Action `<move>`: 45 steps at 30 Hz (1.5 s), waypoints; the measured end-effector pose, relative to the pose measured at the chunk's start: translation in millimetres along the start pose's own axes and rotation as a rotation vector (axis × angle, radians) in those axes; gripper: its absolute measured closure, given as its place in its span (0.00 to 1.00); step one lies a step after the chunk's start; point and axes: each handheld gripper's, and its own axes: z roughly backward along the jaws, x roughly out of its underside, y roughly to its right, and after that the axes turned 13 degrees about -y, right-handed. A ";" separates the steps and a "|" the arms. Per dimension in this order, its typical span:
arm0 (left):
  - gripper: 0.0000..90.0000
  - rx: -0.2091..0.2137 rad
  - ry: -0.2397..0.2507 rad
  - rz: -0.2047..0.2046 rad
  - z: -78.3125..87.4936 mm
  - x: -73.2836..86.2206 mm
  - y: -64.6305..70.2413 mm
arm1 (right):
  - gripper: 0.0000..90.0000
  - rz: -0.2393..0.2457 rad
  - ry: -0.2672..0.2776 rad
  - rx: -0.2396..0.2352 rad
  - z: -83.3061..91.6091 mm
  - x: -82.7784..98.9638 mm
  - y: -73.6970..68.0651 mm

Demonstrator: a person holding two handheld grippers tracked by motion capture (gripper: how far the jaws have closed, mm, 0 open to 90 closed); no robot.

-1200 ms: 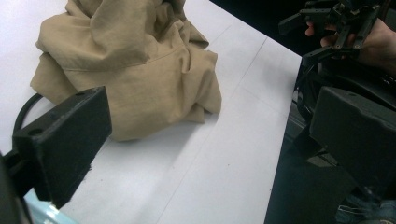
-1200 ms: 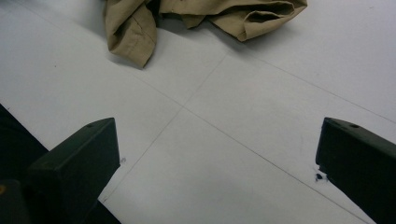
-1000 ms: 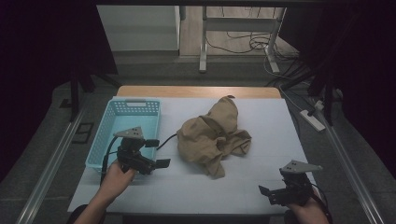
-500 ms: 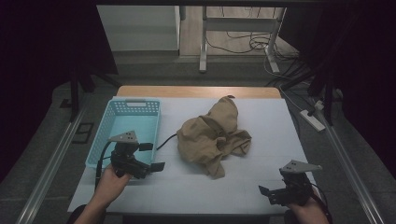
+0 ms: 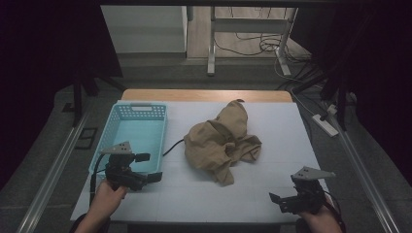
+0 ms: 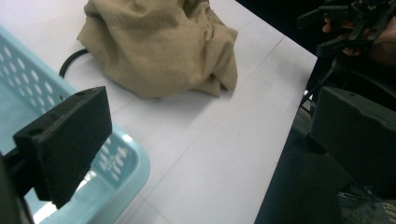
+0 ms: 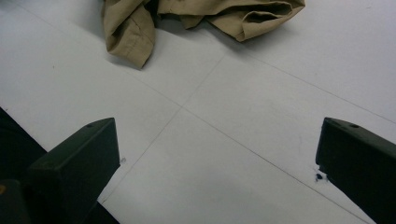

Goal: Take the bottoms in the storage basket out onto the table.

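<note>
Dim room beyond, cables across the floor behind; in front, a white table [image 5: 272, 194] with faint seam lines, bare along the near edge, probably kept free as working space.

Crumpled in the middle of that table: a tan garment [image 5: 221, 141], bunched in a heap with a sleeve or hem trailing toward the near edge. Looks dropped rather than laid out, so likely the piece waiting to be picked up. Untouched by either tool.

To the left of the garment, just apart from it: a light blue perforated basket [image 5: 111, 133], open side up and with nothing in it, seemingly set there to receive the cloth. A black cable [image 5: 172, 147] running out from between basket and garment.

Left of the garment, over the basket's near corner: the left gripper [image 5: 145, 168], jaws spread wide, pointing toward the cloth and holding nothing. Reads as poised for a reach, not yet committed.

Right of and nearer than the garment, at the table's near right corner: the right gripper [image 5: 278, 200], jaws likewise wide apart with bare table between them, well short of the cloth, apparently parked in readiness.
</note>
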 end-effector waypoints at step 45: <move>0.00 -0.143 0.011 0.126 42.0 78.9 1.6 | 0.00 -0.004 0.013 0.007 1.5 0.7 0.0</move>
